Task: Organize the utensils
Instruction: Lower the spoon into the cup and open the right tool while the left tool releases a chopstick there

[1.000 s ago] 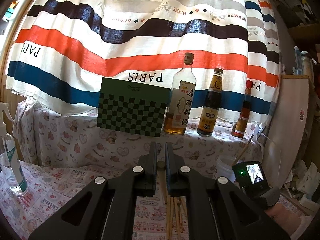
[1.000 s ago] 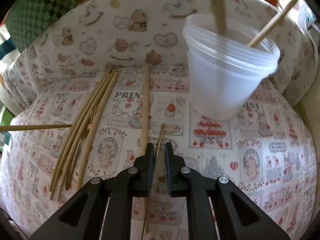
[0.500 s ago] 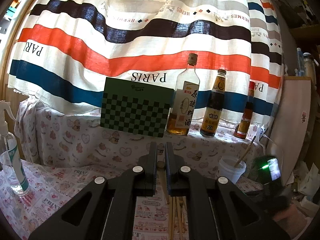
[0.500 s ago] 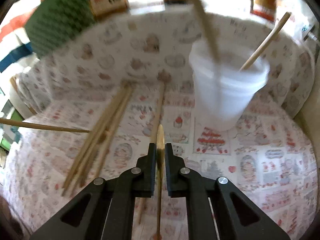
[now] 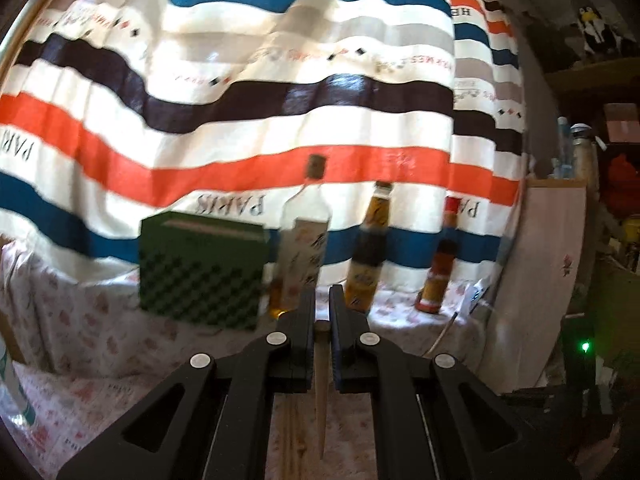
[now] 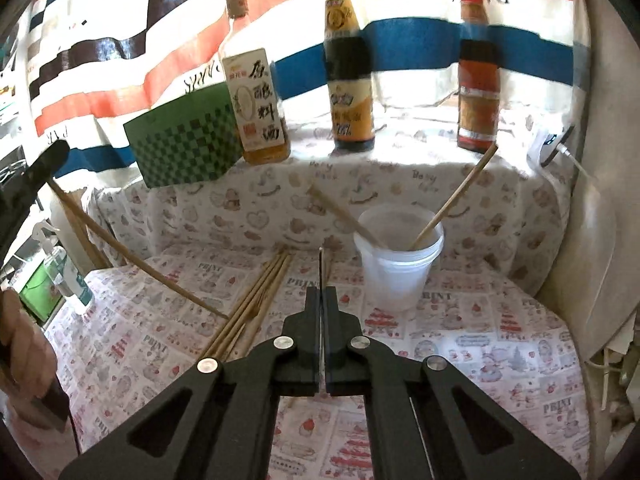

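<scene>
My left gripper (image 5: pixel 321 304) is shut on a wooden chopstick (image 5: pixel 321 384) that hangs point down above the patterned table. The same chopstick shows in the right wrist view (image 6: pixel 160 280), slanting down from the left. My right gripper (image 6: pixel 321 300) is shut on a thin chopstick (image 6: pixel 321 268), seen edge on, raised above the table. A white plastic cup (image 6: pixel 398 264) stands ahead to the right with two chopsticks (image 6: pixel 452 200) leaning in it. Several loose chopsticks (image 6: pixel 252 304) lie on the cloth, left of my right gripper.
Three sauce bottles (image 6: pixel 256 92) and a green checkered box (image 6: pixel 184 140) stand on the raised ledge at the back, before a striped curtain (image 5: pixel 240 120). A spray bottle (image 6: pixel 64 276) stands at the far left. A white panel (image 6: pixel 600 240) bounds the right side.
My right gripper has lifted its chopstick off the table and pulled back, so the cup now looks farther off. My left gripper has swung left and tilted up with its chopstick.
</scene>
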A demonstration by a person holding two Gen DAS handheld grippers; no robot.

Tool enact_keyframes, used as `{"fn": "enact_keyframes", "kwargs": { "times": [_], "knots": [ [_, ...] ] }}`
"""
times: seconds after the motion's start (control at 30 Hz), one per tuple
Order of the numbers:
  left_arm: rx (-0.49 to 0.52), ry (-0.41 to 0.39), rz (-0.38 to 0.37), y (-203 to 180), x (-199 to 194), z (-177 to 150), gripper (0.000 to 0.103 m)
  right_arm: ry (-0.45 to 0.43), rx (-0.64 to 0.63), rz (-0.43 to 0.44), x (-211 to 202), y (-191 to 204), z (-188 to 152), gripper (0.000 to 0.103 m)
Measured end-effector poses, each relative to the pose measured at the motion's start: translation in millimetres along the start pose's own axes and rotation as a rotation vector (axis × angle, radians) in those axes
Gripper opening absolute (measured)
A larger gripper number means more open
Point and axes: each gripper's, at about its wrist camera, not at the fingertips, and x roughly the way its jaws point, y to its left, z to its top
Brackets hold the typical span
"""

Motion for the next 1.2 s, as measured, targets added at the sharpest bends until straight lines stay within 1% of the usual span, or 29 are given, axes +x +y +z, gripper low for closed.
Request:
{"fn": "enact_keyframes", "kwargs": {
  "times": [0.2,0.27,0.33,0.43,0.47,0.57,0.7,0.8,0.9,0.97,1.03,1.1,1.17,1.2],
  "knots": [
    [0.056,-0.014,-0.024,-31,16,24,0.005,-0.084,0.002,-0.017,-23,-14,23,0.002],
    [0.045,-0.002,-0.03,-41,29,29,0.005,-0.107,0.007,-0.04,-29,-19,35,0.002],
    [0.023,0.027,-0.014,-50,45,31,0.005,-0.149,0.012,-0.08,-35,-26,50,0.002],
    [0.031,-0.024,-0.004,-64,62,37,0.005,-0.204,0.028,-0.108,-39,-39,68,0.002],
    [0.019,-0.022,-0.018,-66,69,40,0.005,-0.223,0.037,-0.112,-40,-42,73,0.002],
    [-0.023,-0.019,-0.034,-71,92,50,0.005,-0.29,0.055,-0.089,-41,-53,91,0.002],
    [-0.038,-0.045,-0.065,-80,114,53,0.005,-0.329,0.062,-0.06,-31,-63,102,0.002],
    [-0.044,-0.061,-0.089,-84,128,49,0.005,-0.315,0.066,-0.057,-11,-70,103,0.002],
    [-0.049,-0.036,-0.111,-85,143,38,0.005,-0.263,0.059,-0.062,14,-76,103,0.002],
    [-0.032,-0.006,-0.109,-84,152,24,0.005,-0.212,0.066,-0.062,31,-83,101,0.002],
    [-0.016,0.03,-0.099,-83,161,11,0.005,-0.141,0.106,-0.046,51,-94,99,0.002],
    [-0.023,0.076,-0.102,-80,171,-3,0.006,-0.094,0.142,-0.027,66,-103,97,0.002],
    [-0.036,0.125,-0.122,-76,179,-12,0.006,-0.063,0.164,-0.008,75,-109,94,0.002],
    [-0.039,0.143,-0.128,-75,182,-15,0.006,-0.034,0.168,0.006,81,-111,93,0.002]
  ]
}}
